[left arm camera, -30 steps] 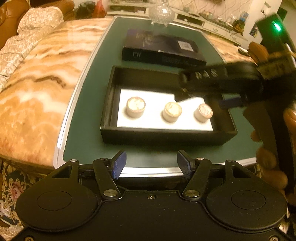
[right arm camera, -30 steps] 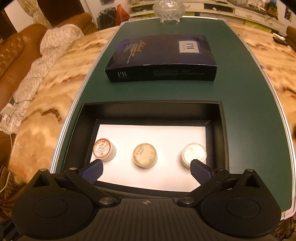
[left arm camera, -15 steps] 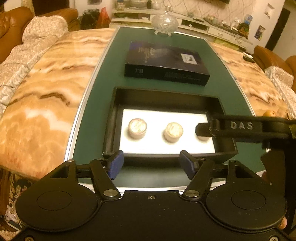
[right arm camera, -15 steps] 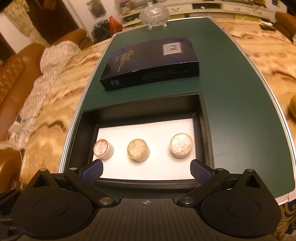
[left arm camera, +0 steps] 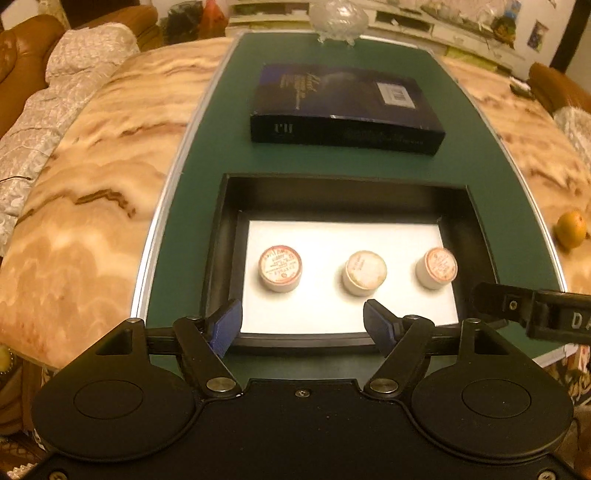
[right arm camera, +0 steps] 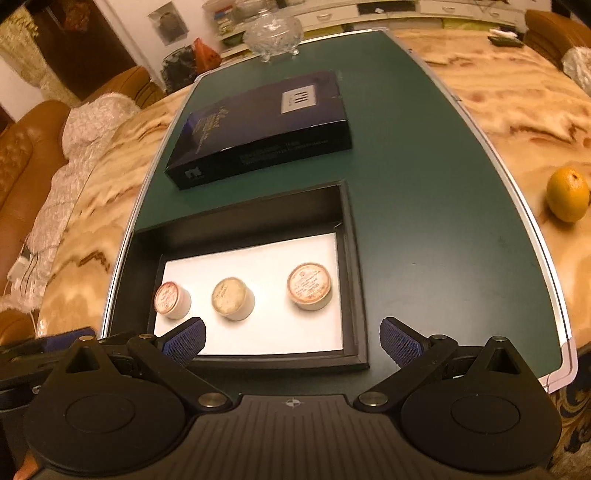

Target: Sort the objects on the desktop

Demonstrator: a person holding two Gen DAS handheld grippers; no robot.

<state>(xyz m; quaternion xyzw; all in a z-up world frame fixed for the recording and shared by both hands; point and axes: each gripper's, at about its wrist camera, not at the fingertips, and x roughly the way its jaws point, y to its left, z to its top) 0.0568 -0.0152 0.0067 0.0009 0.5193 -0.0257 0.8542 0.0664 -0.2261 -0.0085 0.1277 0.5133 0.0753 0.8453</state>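
A black open box tray (left arm camera: 221,236) (right arm camera: 354,258) with a white floor lies on the green table strip. Three small round white jars stand in a row inside it: left jar (left arm camera: 280,268) (right arm camera: 172,300), middle jar (left arm camera: 365,272) (right arm camera: 232,297), right jar (left arm camera: 436,267) (right arm camera: 309,285). A dark blue flat box (left arm camera: 343,107) (right arm camera: 266,125) lies behind the tray. My left gripper (left arm camera: 303,326) hovers over the tray's near edge, its jaws opening with nothing between them. My right gripper (right arm camera: 291,341) stands open and empty over the tray's near right corner.
A glass bowl (left arm camera: 338,18) (right arm camera: 273,35) stands at the table's far end. An orange fruit (left arm camera: 570,229) (right arm camera: 567,194) rests on the marble at the right. The right tool's body (left arm camera: 535,317) juts in beside the tray. A sofa with a blanket (right arm camera: 74,147) lies left.
The left gripper's jaws have spread wider and its view has shifted over the tray. The right tool has drawn away to the right, uncovering the right jar. The right view has slid rightward.
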